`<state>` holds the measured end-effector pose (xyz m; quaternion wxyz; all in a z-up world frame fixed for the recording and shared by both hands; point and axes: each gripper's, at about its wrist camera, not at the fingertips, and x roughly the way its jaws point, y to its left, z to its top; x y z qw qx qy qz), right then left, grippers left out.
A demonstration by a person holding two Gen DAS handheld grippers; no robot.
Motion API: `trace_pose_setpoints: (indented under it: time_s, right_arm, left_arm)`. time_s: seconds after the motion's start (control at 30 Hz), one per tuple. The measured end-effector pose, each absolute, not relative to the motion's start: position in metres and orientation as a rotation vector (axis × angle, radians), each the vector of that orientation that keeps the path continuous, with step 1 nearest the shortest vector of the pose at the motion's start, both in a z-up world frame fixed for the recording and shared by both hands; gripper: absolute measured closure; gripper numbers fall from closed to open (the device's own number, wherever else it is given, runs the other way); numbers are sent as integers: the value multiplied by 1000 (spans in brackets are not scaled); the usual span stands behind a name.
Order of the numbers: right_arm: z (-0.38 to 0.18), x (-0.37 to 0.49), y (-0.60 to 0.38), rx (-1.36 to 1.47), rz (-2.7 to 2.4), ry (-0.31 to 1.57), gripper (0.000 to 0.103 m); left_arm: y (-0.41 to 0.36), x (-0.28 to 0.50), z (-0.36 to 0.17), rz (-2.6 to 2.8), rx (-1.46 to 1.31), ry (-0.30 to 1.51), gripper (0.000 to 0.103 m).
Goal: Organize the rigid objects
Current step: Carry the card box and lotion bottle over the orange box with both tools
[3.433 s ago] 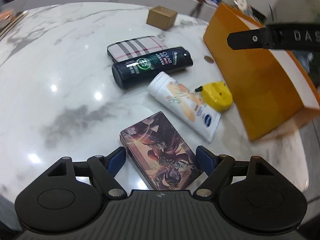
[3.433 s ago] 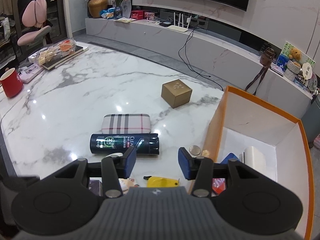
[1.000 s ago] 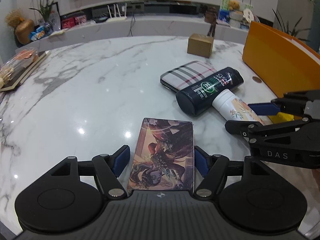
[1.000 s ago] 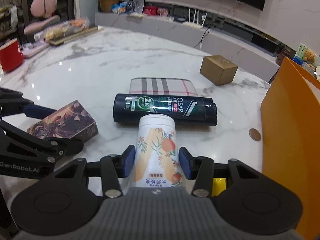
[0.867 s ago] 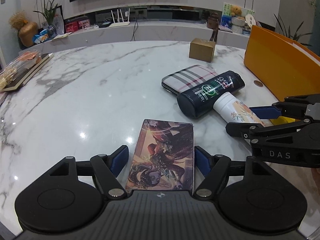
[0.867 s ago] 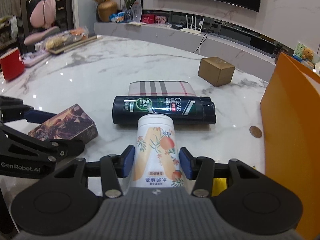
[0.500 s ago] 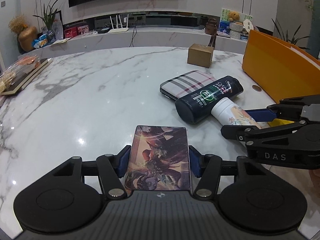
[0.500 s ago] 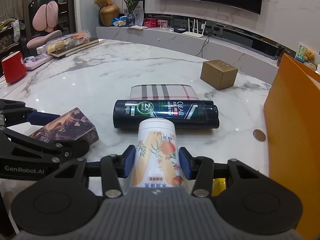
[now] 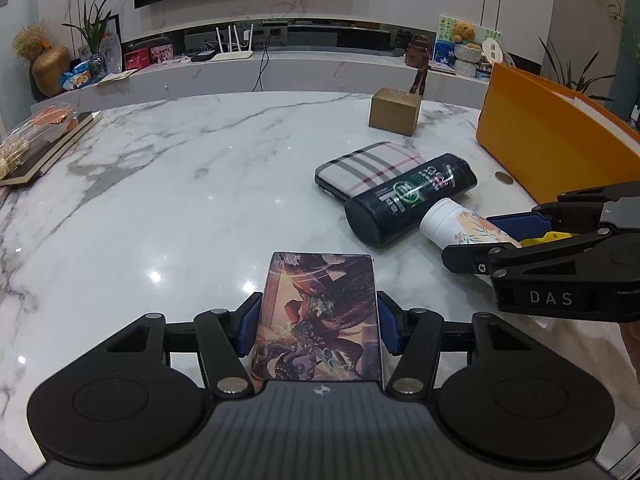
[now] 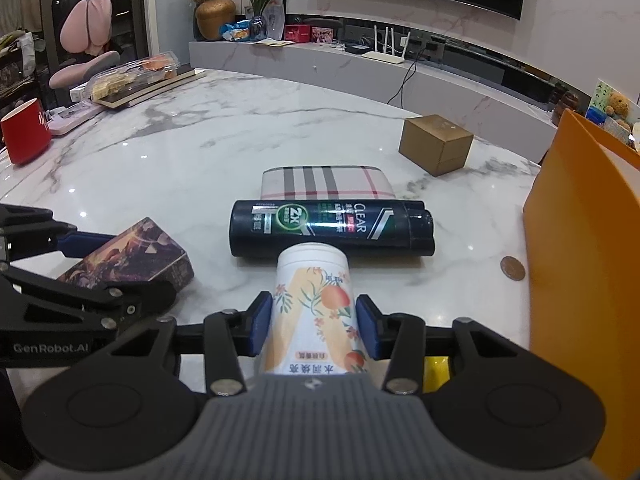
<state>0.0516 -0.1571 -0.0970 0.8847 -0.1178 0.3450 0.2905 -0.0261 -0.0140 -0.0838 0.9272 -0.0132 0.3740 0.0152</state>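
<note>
On the left of the marble surface (image 9: 180, 184), the left tongs (image 9: 318, 322) sit half-closed, pads tight on the picture box (image 9: 318, 320), its long axis running straight out ahead. Over to the right, the right tongs (image 10: 314, 326) clamp the floral tube (image 10: 316, 312), likewise lengthwise, cap nosing the dark bottle (image 10: 332, 228). The orange bin (image 10: 580, 240) lies right, nearer that hand; lifted yet? Hard to say.

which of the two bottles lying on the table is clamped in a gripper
The white floral tube, pinched between the right gripper pads. The dark shampoo bottle lies crosswise beyond its cap, with no gripper on it.
</note>
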Motion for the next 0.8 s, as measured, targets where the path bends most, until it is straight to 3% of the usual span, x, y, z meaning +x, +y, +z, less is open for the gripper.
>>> trace_pose_setpoints:
  time_s: [0.8]
  right_arm:
    - [-20,47,-193,-150,536,665,58]
  left_arm:
    - [-27,-22,-16,10,-17,733,36]
